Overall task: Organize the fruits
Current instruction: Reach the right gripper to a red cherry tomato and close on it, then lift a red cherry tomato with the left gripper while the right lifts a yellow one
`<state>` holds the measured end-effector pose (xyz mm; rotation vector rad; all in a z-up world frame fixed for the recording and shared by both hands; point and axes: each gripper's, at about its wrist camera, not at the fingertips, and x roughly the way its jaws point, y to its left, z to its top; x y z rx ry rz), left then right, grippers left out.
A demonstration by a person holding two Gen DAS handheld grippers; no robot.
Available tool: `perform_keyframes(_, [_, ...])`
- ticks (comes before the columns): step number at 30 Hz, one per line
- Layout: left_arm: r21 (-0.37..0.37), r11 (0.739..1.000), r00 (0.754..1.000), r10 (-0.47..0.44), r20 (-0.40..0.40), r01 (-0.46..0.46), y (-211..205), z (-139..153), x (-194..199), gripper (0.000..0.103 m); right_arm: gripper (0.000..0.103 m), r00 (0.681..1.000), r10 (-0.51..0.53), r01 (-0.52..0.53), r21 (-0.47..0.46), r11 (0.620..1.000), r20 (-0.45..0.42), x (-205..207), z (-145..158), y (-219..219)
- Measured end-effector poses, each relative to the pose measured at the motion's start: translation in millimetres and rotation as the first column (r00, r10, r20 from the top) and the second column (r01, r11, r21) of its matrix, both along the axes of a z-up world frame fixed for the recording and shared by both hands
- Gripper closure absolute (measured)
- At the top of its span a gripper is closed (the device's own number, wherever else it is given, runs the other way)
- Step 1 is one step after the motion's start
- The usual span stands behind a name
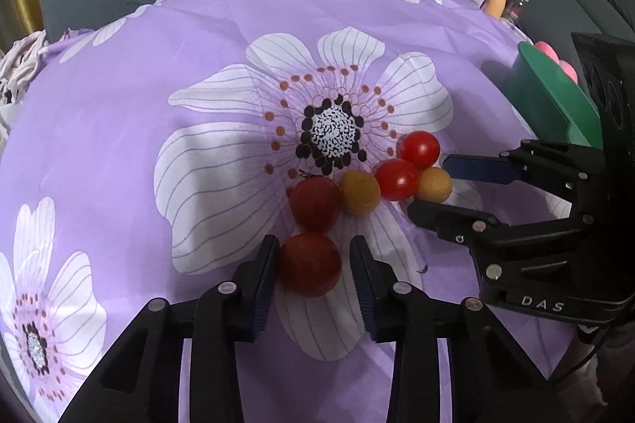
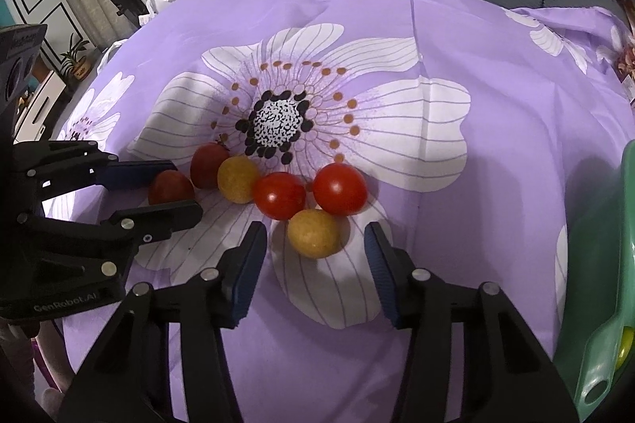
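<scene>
Left gripper (image 1: 313, 266): narrow around dark red fruit (image 1: 310, 264), right pad apart.
Right gripper (image 2: 315, 256): open astride yellow fruit (image 2: 313, 233), six o'clock of red tomatoes (image 2: 279, 195).

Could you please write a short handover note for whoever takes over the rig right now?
Left gripper: open, straddling a dark red fruit, with a small gap at one pad.
Right gripper: open around a yellow fruit, clear of both pads.
Things: all six fruits are clustered on the purple cloth; the green container is beside the right gripper.
Done: none of the six is lifted.
Left: grip both, then sort all six.
</scene>
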<state>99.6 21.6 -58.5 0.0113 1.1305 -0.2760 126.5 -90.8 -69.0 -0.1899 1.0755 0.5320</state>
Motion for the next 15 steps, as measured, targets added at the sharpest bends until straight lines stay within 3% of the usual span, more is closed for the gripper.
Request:
perform_keyframes(8, [0.001, 1.0, 1.0, -0.002, 0.001, 0.002, 0.9, -0.6, 1.4, 0.071, 0.066, 1.0, -0.007, 0.007, -0.036, 0.999, -0.003, 3.8, -2.3, 4.8])
perform_keyframes(11, [-0.001, 1.0, 1.0, -0.004, 0.003, 0.004, 1.3, -0.7, 1.8, 0.072, 0.074, 1.0, -0.005, 0.005, -0.038, 0.999, 0.001, 3.9, -1.8, 5.5])
perform_keyframes(15, [-0.009, 1.0, 1.0, -0.002, 0.005, 0.002, 2.7, -0.8, 0.2, 0.072, 0.076, 1.0, -0.005, 0.005, -0.041, 0.999, 0.005, 2.8, -1.5, 5.4])
